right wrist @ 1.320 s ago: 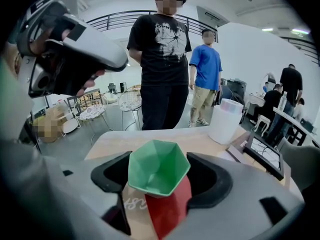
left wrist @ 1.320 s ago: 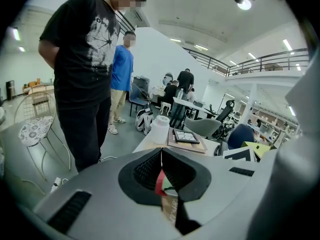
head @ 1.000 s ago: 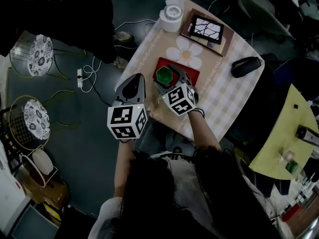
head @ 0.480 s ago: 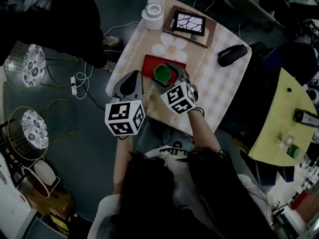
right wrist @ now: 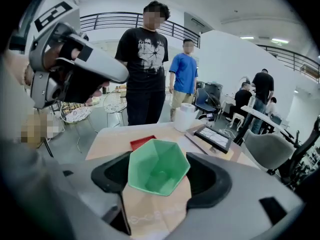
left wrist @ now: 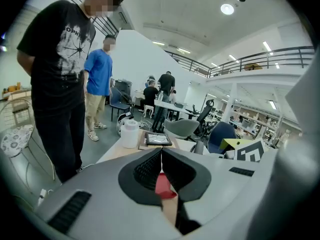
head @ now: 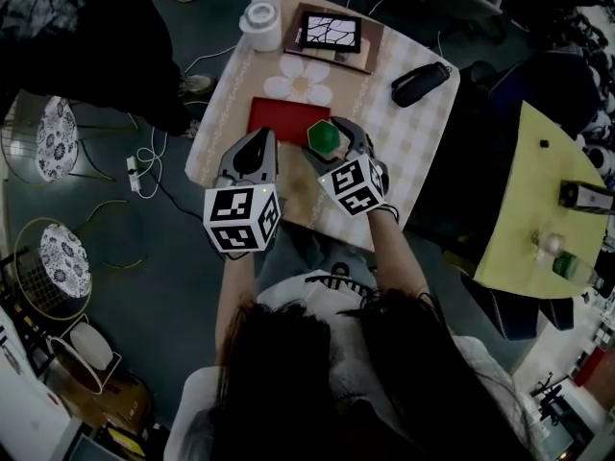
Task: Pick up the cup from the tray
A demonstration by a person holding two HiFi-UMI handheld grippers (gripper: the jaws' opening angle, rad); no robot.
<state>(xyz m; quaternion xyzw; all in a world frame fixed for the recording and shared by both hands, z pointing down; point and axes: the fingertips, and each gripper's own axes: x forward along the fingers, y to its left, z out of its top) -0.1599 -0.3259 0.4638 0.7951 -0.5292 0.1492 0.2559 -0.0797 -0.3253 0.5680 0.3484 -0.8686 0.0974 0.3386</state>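
Table (head: 408, 128) carrying red tray (head: 283, 120). Left gripper (head: 256, 147) hovering just beside tray's near edge, jaws meeting at tips, holding nothing. Right gripper (head: 332, 142) clamping wide on cup (head: 323, 134), pads pressing opposite sides. Cup sitting upright, off tray, beside its right corner. Risk: angled smooth walls slipping or twisting between pads if hand is tilting or jerking.
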